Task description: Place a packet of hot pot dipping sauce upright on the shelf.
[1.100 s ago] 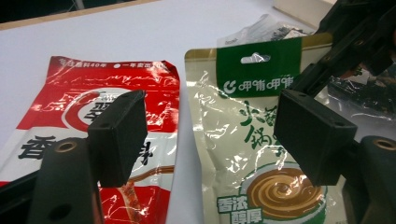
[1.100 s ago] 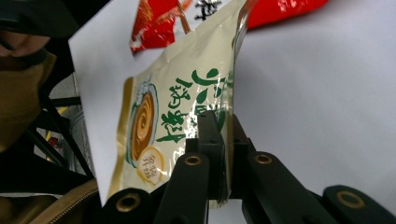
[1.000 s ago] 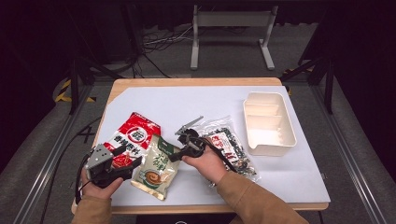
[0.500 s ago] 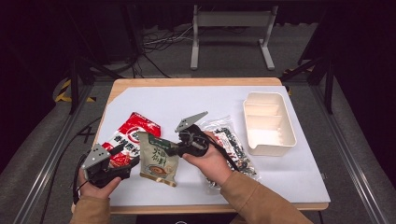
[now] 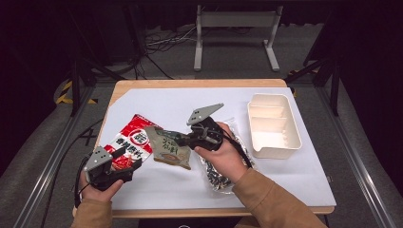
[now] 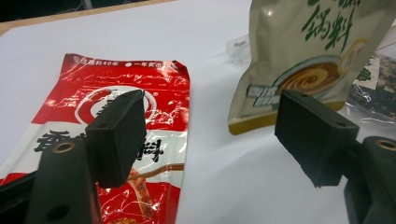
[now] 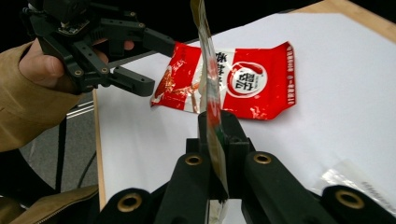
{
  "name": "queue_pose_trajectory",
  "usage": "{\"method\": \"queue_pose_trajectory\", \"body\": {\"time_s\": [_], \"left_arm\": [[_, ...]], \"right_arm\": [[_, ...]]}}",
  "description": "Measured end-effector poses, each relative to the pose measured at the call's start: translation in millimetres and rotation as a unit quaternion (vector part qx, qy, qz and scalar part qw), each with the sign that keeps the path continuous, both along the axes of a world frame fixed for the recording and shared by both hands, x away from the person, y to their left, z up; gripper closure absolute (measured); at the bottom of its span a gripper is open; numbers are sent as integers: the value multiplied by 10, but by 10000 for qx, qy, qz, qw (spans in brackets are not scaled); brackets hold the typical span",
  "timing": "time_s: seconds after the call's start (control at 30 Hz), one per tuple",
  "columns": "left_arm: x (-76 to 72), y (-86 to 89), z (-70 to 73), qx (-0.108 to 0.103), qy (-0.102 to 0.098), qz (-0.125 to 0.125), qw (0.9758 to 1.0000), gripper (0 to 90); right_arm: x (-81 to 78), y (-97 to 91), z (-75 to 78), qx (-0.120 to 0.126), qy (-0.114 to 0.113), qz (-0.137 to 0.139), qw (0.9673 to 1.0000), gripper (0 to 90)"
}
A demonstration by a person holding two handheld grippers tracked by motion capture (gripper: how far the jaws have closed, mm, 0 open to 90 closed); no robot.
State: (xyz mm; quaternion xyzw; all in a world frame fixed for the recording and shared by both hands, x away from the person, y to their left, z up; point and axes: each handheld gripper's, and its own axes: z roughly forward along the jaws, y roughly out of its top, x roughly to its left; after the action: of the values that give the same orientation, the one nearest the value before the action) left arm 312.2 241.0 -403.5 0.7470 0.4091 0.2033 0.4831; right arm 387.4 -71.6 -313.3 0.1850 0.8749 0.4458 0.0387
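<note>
- Right gripper (image 5: 183, 138) clamped tight on the edge of the beige-green pouch (image 5: 169, 148), jaws pressed flat against both faces of the pack
- In the right gripper view, beige-green pouch (image 7: 208, 88) seen edge-on, rising thin and upright from between the closed jaws
- Pouch lifted off the white table cover (image 5: 190, 102), hanging tilted in the high view, between the red packet (image 5: 132, 142) and the clear bag of dark bits (image 5: 221, 166)
- In the left gripper view, beige-green pouch (image 6: 308, 51) hanging at upper right, lower edge just above the cover, green characters and a brown swirl printed on its face
- Left gripper (image 5: 130, 164) held low near the front left corner of the table, jaws spread wide, nothing between them
- In the left gripper view, both black pads apart, red packet (image 6: 140, 98) lying flat beyond and partly beneath the left one
- Seen from the right gripper view, left gripper (image 7: 149, 63) open at upper left, poised over the near end of the red packet (image 7: 243, 79), contact impossible to tell
- Red packet flat on the cover, white roundel and white characters on its face
- Clear bag of dark bits lying under the right hand (image 5: 223, 154), partly hidden by it
- Cream divided tray (image 5: 290, 128) standing at the right of the table, well apart from both grippers
</note>
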Motion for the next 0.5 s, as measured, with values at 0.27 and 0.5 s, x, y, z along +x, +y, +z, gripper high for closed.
{"method": "queue_pose_trajectory", "body": {"time_s": [0.27, 0.5], "left_arm": [[3, -9, -9, 5, 22, 4, 10000, 254], [21, -7, -18, -8, 80, -40, 10000, 253]], "right_arm": [[48, -204, 162, -54, -233, -156, 9996, 891], [103, -419, 287, -44, -358, -257, 9990, 891]]}}
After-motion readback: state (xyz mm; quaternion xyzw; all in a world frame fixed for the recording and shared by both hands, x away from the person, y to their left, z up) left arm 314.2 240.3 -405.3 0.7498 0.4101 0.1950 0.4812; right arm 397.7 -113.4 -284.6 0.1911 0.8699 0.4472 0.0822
